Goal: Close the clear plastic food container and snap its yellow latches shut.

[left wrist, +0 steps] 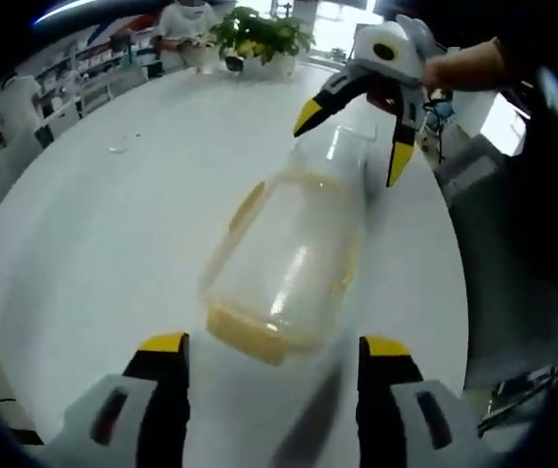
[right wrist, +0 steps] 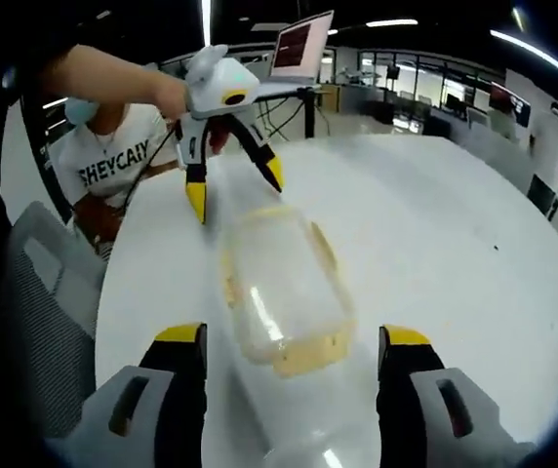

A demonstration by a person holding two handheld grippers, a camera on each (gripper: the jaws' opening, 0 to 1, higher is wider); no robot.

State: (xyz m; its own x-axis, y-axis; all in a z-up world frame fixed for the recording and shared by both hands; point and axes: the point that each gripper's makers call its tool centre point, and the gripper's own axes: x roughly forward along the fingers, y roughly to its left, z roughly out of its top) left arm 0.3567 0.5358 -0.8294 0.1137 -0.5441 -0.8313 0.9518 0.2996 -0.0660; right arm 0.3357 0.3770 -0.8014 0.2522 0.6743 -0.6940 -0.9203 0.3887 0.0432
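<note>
Currently the container point(left wrist: 284, 268) lies on the white table point(left wrist: 113, 224), between the two grippers, yellow latches along its edges. Left gripper point(left wrist: 274, 356) and right gripper point(right wrist: 294, 346) face each other from opposite ends, both with jaws spread wide and empty, neither touching the box. That placement likely brackets it so a push at one end is braced at the other (lid seating unclear through blur). Latches look unsnapped.

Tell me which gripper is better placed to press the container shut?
Probably the left gripper: it hangs open just above the container's far end. The right gripper sits open, back from the near yellow latch.
</note>
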